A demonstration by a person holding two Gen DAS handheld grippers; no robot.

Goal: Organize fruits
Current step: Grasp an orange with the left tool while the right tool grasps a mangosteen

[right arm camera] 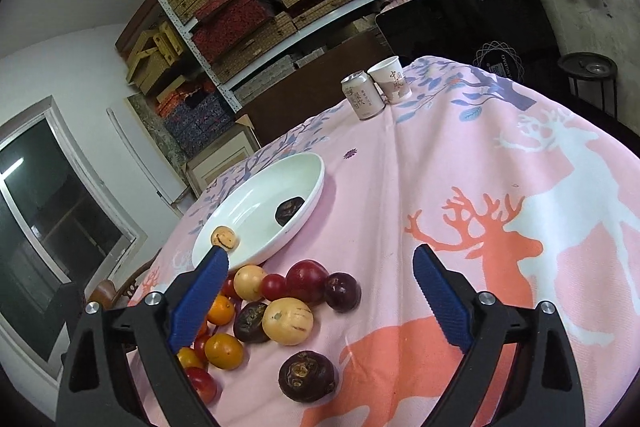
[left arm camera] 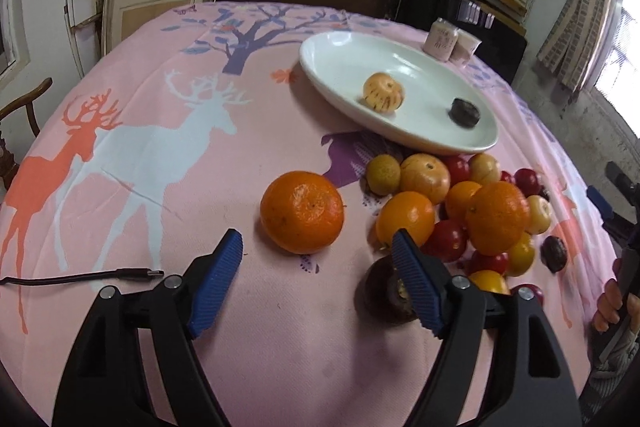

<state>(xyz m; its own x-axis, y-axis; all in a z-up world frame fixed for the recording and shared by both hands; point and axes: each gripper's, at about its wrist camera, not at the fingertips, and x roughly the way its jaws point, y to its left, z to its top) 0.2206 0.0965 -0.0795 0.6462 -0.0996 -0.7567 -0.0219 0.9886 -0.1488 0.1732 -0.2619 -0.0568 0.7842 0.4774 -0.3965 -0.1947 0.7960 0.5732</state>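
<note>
both my left gripper (left arm camera: 318, 279) and right gripper (right arm camera: 320, 299) are hanging spread apart, gripping nothing, over the fruit pile (left arm camera: 460, 211) beside the plate (left arm camera: 344, 67)

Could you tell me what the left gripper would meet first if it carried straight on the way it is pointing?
Most likely the lone orange just ahead of the open left gripper, though depth is uncertain.

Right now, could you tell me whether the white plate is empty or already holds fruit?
Not empty: the plate holds two pieces, a striped yellow fruit and a dark one. The rest lie on the cloth.
</note>
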